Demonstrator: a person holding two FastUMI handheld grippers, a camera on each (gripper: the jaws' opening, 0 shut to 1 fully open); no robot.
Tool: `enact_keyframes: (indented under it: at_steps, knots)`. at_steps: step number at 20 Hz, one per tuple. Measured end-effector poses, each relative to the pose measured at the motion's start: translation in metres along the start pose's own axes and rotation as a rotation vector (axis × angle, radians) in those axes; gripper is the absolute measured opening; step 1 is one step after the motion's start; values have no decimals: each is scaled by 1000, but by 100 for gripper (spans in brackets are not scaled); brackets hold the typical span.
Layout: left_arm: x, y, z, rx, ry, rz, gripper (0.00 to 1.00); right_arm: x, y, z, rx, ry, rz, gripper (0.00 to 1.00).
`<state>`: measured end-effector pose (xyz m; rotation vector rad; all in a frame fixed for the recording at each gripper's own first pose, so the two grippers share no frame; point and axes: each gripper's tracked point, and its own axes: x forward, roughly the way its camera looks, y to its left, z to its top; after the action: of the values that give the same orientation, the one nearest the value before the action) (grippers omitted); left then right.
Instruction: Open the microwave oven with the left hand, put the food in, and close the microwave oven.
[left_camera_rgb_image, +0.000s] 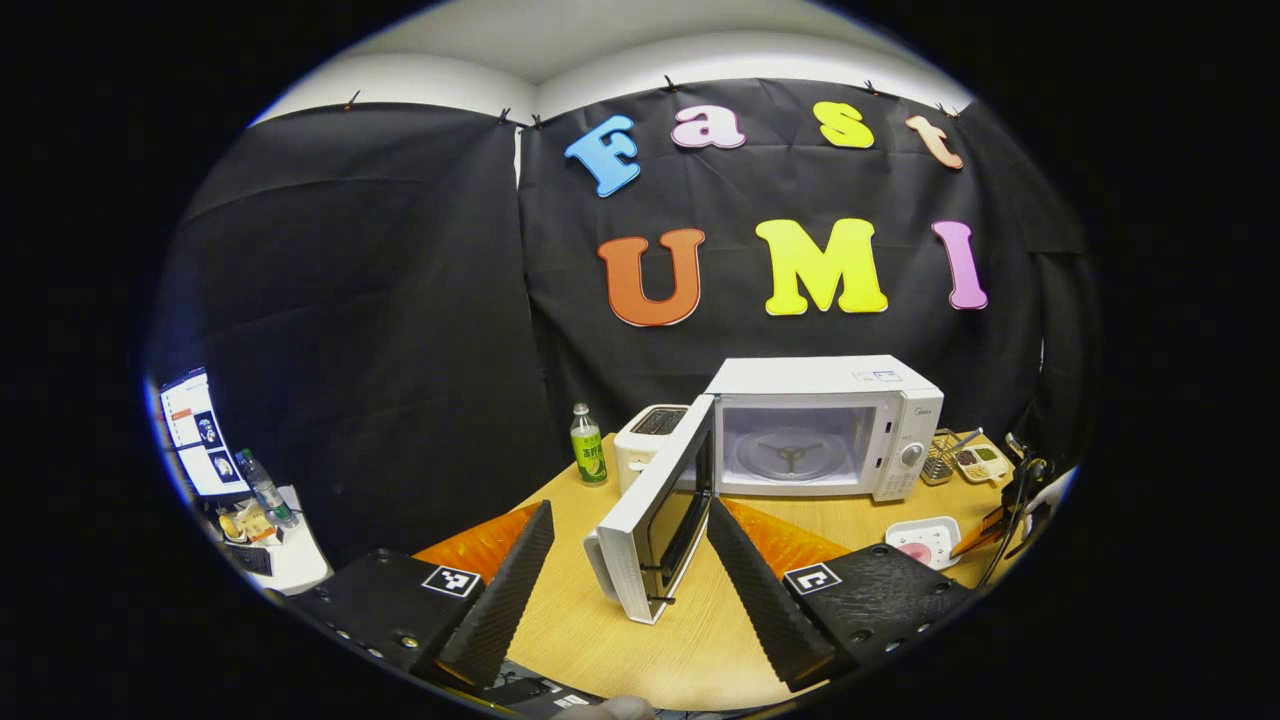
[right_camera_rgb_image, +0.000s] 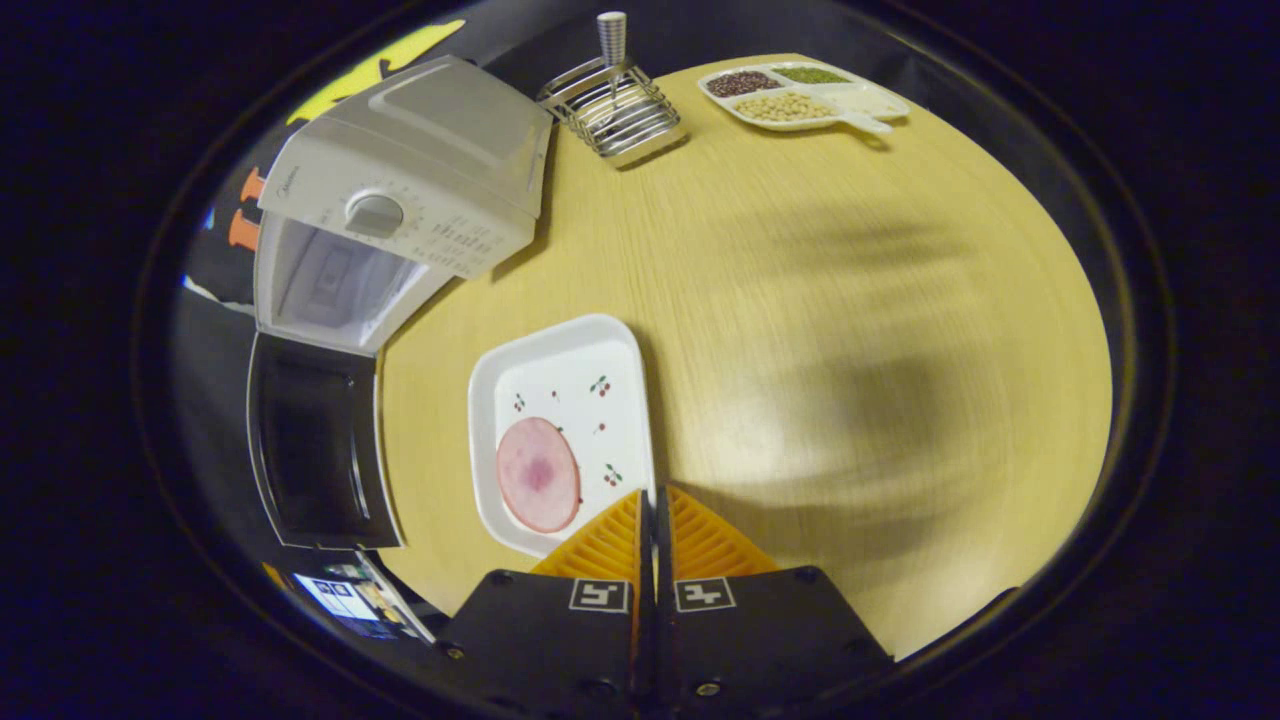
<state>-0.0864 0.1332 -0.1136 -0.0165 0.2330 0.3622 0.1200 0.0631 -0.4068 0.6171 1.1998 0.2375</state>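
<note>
The white microwave (left_camera_rgb_image: 820, 440) stands at the back of the wooden table (left_camera_rgb_image: 600, 620), its door (left_camera_rgb_image: 655, 515) swung wide open and its glass turntable (left_camera_rgb_image: 790, 455) bare. My left gripper (left_camera_rgb_image: 630, 505) is open, a little short of the door's edge and holding nothing. A white plate (right_camera_rgb_image: 570, 380) with a pink ham slice (right_camera_rgb_image: 538, 474) lies in front of the microwave (right_camera_rgb_image: 420, 170), beside the open door (right_camera_rgb_image: 315, 445). My right gripper (right_camera_rgb_image: 655, 492) is shut on the plate's near right rim. In the left gripper view, the plate (left_camera_rgb_image: 925, 540) sits at the right.
A toaster (left_camera_rgb_image: 645, 440) and a green bottle (left_camera_rgb_image: 588, 447) stand left of the microwave. A wire rack (right_camera_rgb_image: 615, 105) and a divided tray of beans (right_camera_rgb_image: 805, 95) are at the table's far side. A monitor (left_camera_rgb_image: 195, 435) sits off the table at the left.
</note>
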Motion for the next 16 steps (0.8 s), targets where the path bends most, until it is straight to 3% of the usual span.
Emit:
enact_keyframes:
  at_steps: [6, 9, 13, 14, 16]
  knots:
    - [13, 2, 5, 19, 1, -68, 94, -23, 44, 0, 0, -135, 95, 4]
    - [16, -2, 11, 29, -10, -108, 94, -31, 86, -12, -8, -174, 152, 4]
    - [20, -14, 17, 37, -22, -163, 94, -28, 161, -22, 79, -228, 256, 4]
    - [20, -16, 17, 40, -19, -175, 94, -25, 178, -22, 91, -240, 274, 0]
    - [22, -19, 18, 43, -17, -194, 94, -16, 212, -18, 124, -285, 304, 3]
